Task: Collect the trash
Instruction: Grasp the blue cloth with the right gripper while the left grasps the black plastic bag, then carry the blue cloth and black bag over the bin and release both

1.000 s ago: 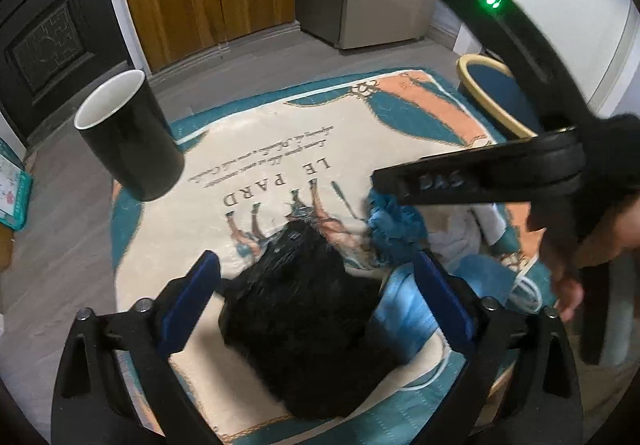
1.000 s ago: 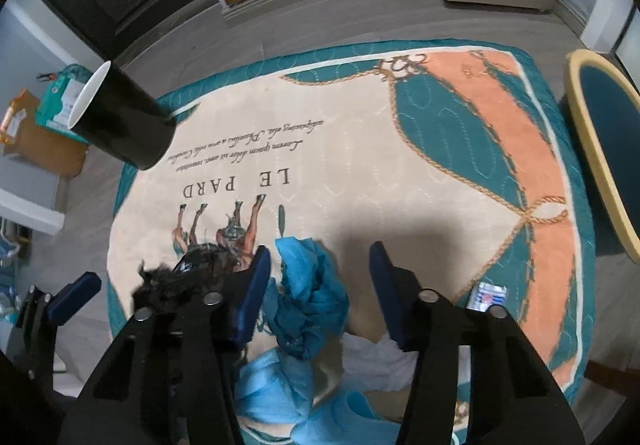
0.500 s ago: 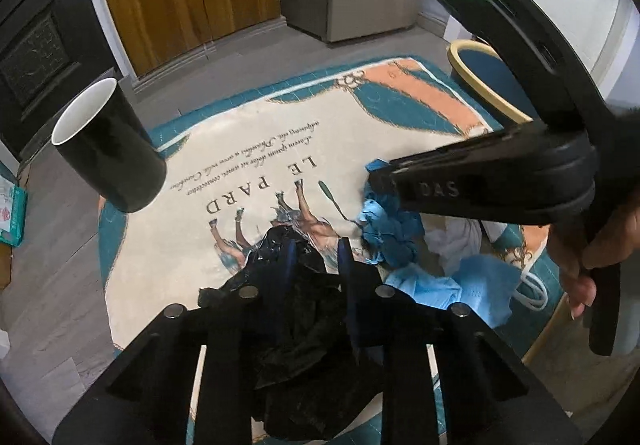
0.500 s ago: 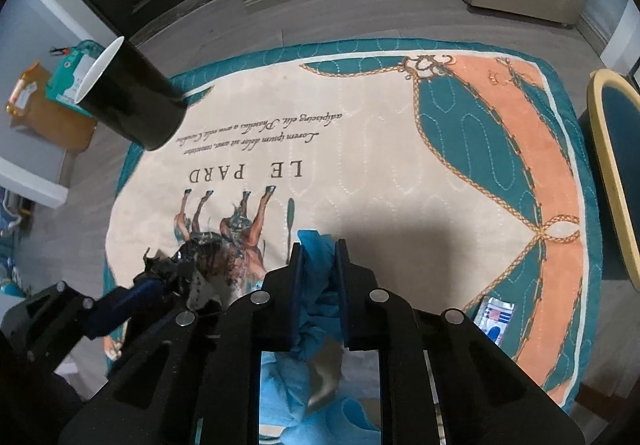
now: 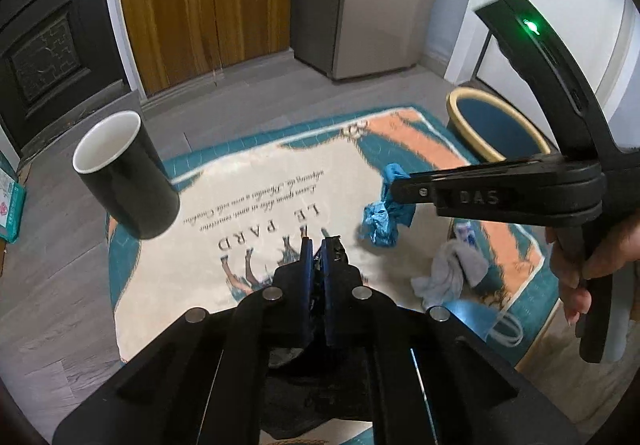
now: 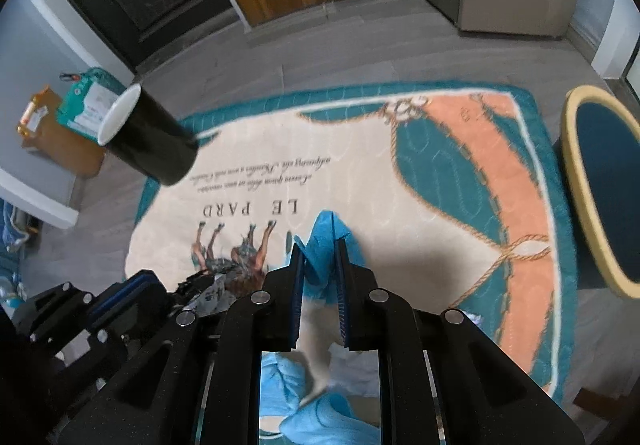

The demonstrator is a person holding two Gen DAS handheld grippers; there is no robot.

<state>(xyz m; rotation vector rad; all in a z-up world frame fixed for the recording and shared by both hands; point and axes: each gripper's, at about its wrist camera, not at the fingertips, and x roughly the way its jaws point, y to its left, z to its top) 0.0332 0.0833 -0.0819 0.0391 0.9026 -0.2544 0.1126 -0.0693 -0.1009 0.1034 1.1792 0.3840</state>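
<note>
Already both claws had their loads: the left claw (image 5: pixel 316 245) was clamped on the black bag (image 5: pixel 316 373), the right claw (image 6: pixel 319 249) on the blue glove (image 6: pixel 326 233), above the rug (image 6: pixel 360 173). Steady, unhurried carrying toward the black bin (image 5: pixel 124 175) would probably keep the limp pieces from slipping.

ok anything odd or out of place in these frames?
Litter is strewn on the rug: a crumpled grey cloth and a face mask lie loose near its edge. Otherwise fine: the left gripper holds a black plastic bag, the right gripper a blue crumpled glove.
</note>
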